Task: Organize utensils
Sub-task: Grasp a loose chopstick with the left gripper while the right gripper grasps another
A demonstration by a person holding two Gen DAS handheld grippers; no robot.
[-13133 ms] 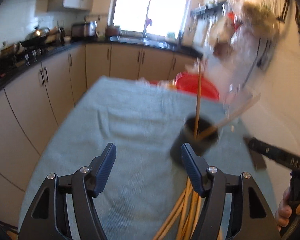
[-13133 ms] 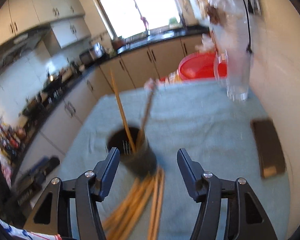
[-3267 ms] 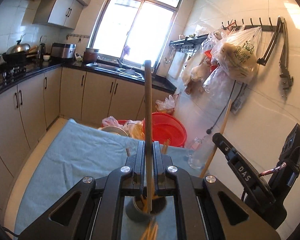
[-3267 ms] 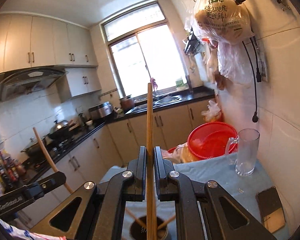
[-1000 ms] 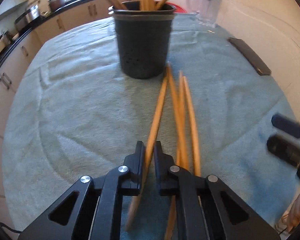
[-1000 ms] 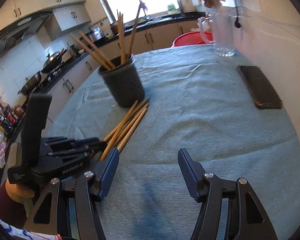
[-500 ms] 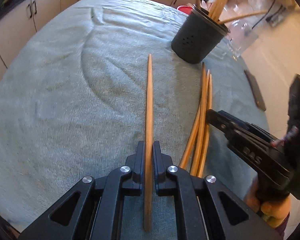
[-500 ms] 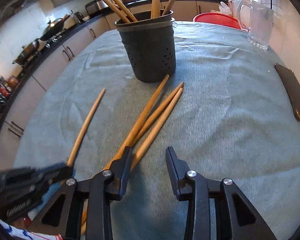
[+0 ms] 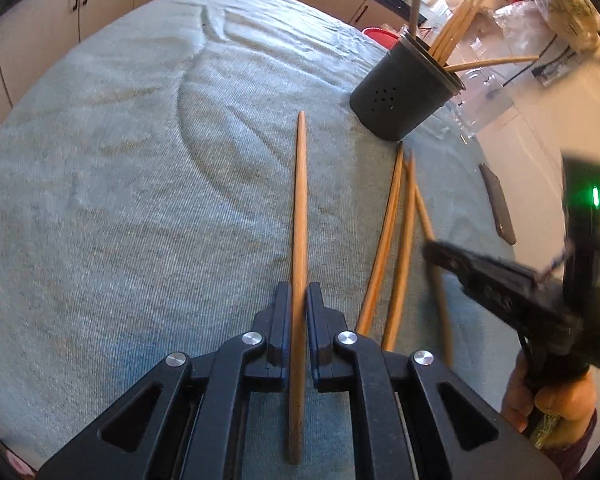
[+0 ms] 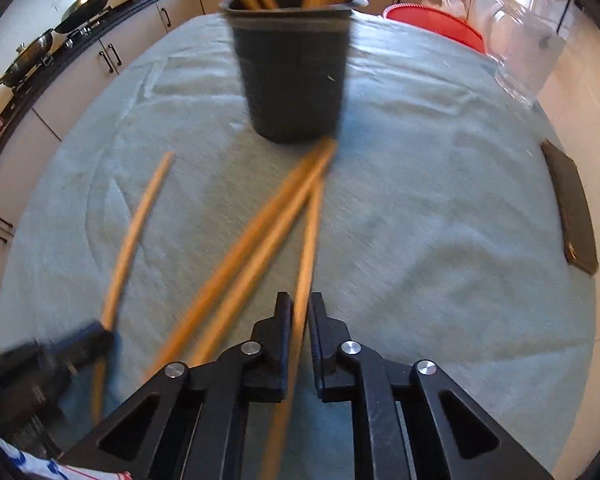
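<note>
- Your left gripper [image 9: 299, 312] is clamped on one long wooden stick [image 9: 300, 216], which lies flat on the grey-green cloth [image 9: 120, 200], tip pointing toward the far side, butt end sticking out behind the jaws.
- Your right gripper [image 10: 299, 320] is clenched on a stick of its own [image 10: 306, 248], the rightmost one, which crosses the tips of the two loose sticks [image 10: 252, 248] lying just to its left.
- Both grips sit low on the shafts, near the butt ends, so expect long, swinging tips once you lift.
- My call: raise each stick clear of the cloth before tilting it upright, and lift the right one straight up so it doesn't drag its two neighbours.
- The black holder [image 10: 292, 60] stands at the far middle of the table, already carrying several sticks that lean out in different directions.
- Come in over the rim and aim for a gap between those leaning shafts; I'd feed one hand at a time so the two sticks don't cross.
- Keep wide of the glass jug [image 10: 528, 44] at the far right, close beside the holder in the left view.
- A dark flat slab [image 10: 572, 208] lies by the right edge, well apart.
- Writing: nothing readable; the print on the hanging bags is too blurred.
</note>
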